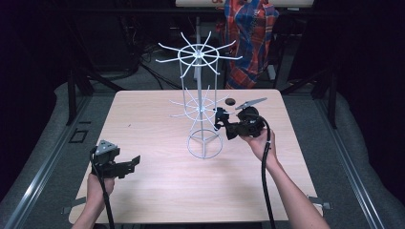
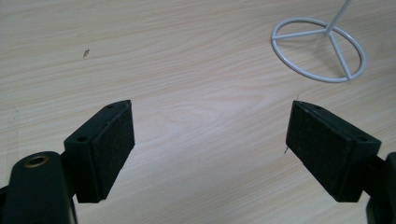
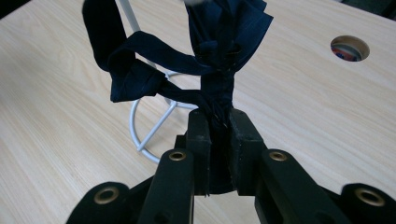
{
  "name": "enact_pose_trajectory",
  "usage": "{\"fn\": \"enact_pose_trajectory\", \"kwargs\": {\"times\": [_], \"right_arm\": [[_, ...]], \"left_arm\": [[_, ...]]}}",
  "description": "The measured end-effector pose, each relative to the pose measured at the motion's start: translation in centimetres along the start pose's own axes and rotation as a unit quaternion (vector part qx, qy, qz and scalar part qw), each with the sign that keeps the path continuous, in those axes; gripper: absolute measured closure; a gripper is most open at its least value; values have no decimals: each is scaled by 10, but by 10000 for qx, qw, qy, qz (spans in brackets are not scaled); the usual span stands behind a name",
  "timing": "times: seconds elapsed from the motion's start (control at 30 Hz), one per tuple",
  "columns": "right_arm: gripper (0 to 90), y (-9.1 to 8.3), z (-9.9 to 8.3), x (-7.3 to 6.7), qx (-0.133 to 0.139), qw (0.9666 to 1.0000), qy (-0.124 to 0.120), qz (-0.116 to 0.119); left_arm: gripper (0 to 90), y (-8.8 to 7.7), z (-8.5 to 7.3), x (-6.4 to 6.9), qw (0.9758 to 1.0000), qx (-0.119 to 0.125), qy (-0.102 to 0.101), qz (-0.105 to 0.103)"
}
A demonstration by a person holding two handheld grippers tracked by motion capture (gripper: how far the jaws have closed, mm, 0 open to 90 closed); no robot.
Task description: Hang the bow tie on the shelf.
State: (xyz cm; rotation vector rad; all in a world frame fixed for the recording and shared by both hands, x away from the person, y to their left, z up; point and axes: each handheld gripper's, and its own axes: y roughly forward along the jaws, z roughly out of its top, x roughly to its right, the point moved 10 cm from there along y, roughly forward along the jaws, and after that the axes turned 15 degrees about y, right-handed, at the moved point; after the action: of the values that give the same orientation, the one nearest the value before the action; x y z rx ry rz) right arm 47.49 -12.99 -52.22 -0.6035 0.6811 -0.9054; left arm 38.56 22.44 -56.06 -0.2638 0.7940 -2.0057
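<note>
Aim: none is stated; hanging the cloth (image 3: 219, 51) on the rack (image 1: 203, 90) is judged likely.
Done: the cloth is clamped in the right gripper (image 3: 218, 122) and held up against the rack's lower tier, toward the table's (image 1: 157, 186) far right.
Left: no cloth is seen draped on any prong, so the hanging itself is judged not yet done.
Right gripper: jaws closed tight on a dark blue strip of cloth, the loose folds standing above them.
Left gripper (image 2: 210, 140): jaws spread wide, nothing between them; held over bare table near the left edge.
Counts: one rack with two tiers of prongs; one cloth; two grippers; one hole (image 3: 349, 48) in the tabletop.
</note>
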Motion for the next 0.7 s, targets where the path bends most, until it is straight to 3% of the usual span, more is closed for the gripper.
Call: {"fn": "enact_pose_trajectory", "kwargs": {"times": [0.4,0.7], "right_arm": [[797,6,-6,2,-136,9999,-37,-4],[770,6,-6,0,-89,10000,-27,26]], "left_arm": [[157,1,0,0,10000,-22,14,1],[157,1,0,2,10000,-35,25,-28]]}}
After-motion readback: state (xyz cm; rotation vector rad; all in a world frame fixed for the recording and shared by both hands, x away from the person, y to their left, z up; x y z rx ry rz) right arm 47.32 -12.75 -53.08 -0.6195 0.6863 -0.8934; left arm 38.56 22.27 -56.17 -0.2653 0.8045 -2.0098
